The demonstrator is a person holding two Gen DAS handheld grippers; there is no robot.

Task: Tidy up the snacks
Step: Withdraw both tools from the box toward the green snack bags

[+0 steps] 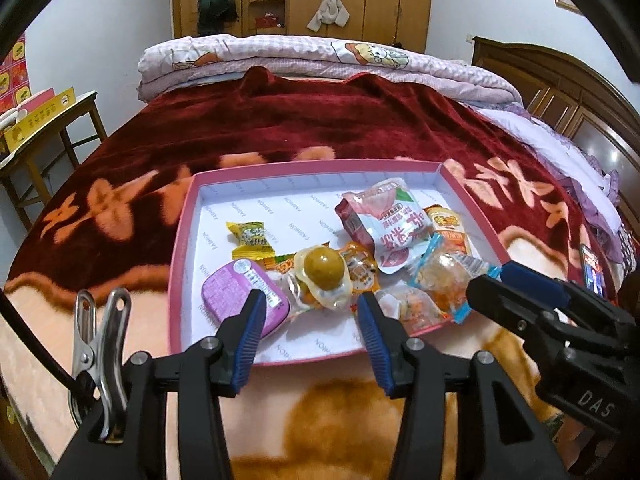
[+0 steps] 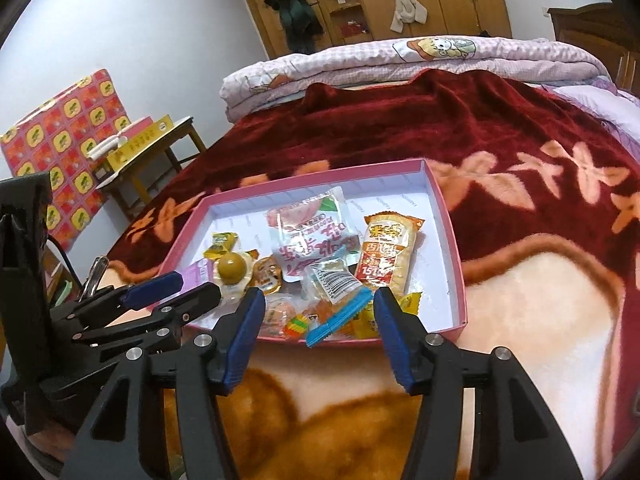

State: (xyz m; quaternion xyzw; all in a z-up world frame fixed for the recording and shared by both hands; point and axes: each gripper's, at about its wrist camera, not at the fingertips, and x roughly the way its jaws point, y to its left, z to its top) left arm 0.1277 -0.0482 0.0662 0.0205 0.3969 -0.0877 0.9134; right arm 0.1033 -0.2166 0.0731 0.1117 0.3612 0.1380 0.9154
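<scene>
Snacks lie heaped in the pink tray (image 2: 448,216) on the bed's red blanket (image 2: 500,128), a clear blue-edged packet (image 2: 336,292) nearest my right gripper (image 2: 320,316), whose fingers stand spread and empty. My left gripper (image 1: 312,320), fingers also apart and holding nothing, hovers over the egg snack (image 1: 324,274). I judge the risks: overlapping slippery wrappers dragging neighbours out, the soft bedding tipping the tray, my two grippers colliding.

pink tray (image 1: 180,240) on blanketed bed (image 1: 280,128)

pink tray (image 1: 181,240), snacks (image 1: 324,276), red blanket (image 1: 240,128)
</scene>
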